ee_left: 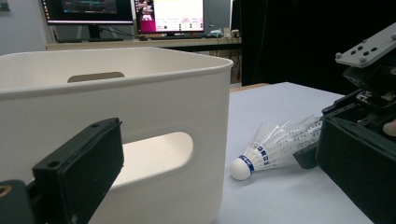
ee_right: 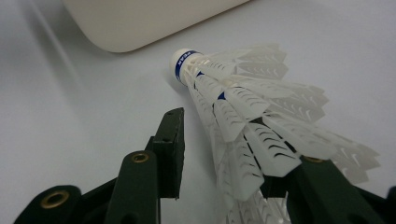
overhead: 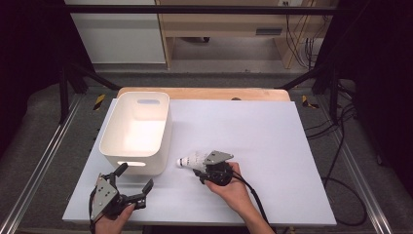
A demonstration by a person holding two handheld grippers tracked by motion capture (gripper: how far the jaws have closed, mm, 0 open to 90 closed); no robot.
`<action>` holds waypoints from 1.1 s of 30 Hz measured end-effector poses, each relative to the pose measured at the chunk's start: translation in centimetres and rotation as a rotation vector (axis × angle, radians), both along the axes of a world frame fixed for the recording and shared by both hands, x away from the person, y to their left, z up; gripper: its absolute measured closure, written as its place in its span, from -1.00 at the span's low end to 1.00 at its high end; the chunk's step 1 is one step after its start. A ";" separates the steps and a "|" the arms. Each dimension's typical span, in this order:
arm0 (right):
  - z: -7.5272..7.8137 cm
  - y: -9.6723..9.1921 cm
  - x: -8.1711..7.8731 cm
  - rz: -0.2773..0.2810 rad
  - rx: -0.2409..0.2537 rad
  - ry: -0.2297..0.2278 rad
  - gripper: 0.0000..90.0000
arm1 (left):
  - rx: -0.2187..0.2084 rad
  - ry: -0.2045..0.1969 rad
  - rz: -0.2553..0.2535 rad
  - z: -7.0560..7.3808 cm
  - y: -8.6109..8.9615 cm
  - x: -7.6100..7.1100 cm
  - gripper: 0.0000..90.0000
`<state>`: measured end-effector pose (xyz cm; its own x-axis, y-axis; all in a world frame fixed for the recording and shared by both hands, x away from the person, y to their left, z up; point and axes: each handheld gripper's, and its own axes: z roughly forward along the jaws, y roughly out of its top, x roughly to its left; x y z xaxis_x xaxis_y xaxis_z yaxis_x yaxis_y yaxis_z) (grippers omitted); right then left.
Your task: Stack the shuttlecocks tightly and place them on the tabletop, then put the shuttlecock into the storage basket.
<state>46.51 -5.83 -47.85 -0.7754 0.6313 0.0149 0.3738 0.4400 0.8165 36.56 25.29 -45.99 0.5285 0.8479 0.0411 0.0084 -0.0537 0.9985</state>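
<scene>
Carefully now: right gripper half-open around shuttlecock, left gripper wide and idle; squeezing harder could crush feathers or skid it across worktop.

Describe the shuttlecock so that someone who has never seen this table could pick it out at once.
On the white table top stands a white bin with handle cut-outs. Just to the right of its near corner lies the shuttlecock, on its side between the jaws of the right gripper. Its white feather skirt and rounded white cork with a blue band set it apart.
</scene>
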 end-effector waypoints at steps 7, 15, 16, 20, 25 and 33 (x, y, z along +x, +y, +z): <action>-0.2 0.1 0.1 -0.023 0.004 0.019 0.26 | -0.005 -0.001 0.011 0.0 0.2 -0.1 -0.98; -0.3 0.3 -0.1 -0.028 -0.005 0.015 0.27 | 0.010 -0.005 -0.003 0.1 -0.1 -0.2 -0.98; -0.3 0.4 -0.1 -0.029 -0.007 0.016 0.27 | 0.010 -0.007 -0.002 0.2 -0.1 -0.2 -0.98; -0.4 0.4 -0.1 -0.028 -0.013 0.018 0.30 | 0.011 -0.003 0.000 0.1 -0.2 -0.1 -0.98; -0.4 0.3 0.1 -0.049 0.006 0.019 0.35 | 0.012 -0.004 0.002 0.1 -0.1 -0.1 -0.98; -0.6 0.5 0.2 -0.052 0.015 0.023 0.61 | 0.011 -0.004 0.002 0.1 -0.1 -0.1 -0.98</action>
